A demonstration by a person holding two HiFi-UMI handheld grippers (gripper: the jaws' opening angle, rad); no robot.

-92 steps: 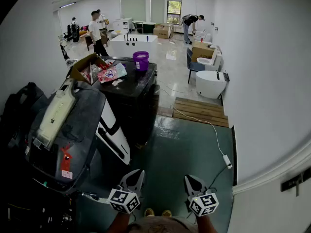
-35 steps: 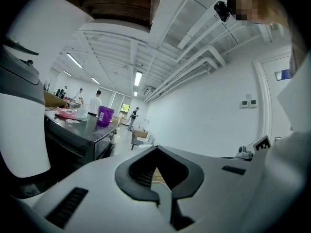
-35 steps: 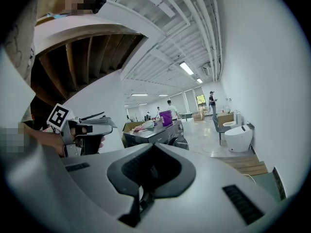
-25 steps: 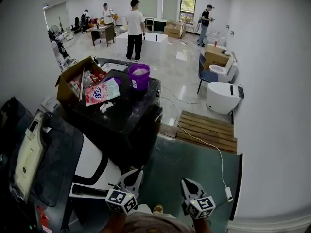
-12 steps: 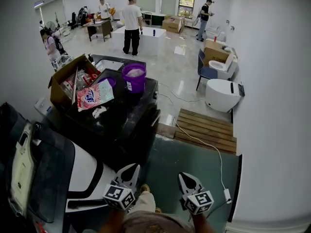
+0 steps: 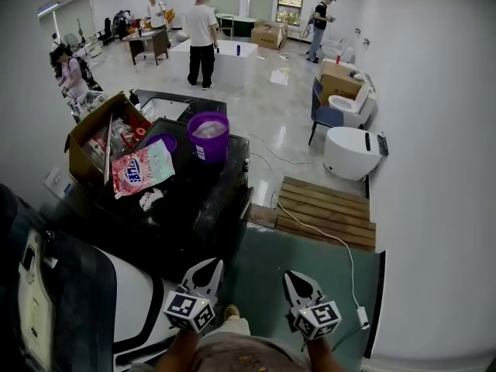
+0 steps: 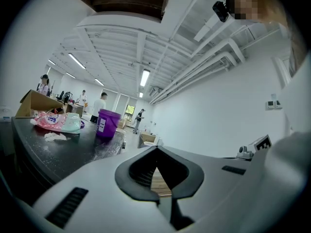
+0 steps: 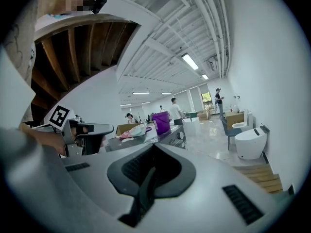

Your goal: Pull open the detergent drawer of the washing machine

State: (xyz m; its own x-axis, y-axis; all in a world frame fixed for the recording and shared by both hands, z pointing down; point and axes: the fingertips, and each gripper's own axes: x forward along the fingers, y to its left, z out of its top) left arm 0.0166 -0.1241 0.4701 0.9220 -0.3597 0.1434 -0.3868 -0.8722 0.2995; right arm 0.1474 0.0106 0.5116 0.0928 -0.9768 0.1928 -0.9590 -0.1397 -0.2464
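On the green floor (image 6: 310,254), my left gripper (image 6: 205,273) and right gripper (image 6: 298,285) are clenched empty; the washer (image 6: 198,192) stands ahead-left, nearer the left gripper, its drawer not discernible.

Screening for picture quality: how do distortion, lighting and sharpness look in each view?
Head view: strong fisheye bows the walls, corners go dark, purple plastic bucket sharp, faint sheen on the glossy black machine top. Left gripper view: round vignette, left gripper fills the lower frame. Right gripper view: same vignette, bright ceiling strip light, mosaic patch top left.
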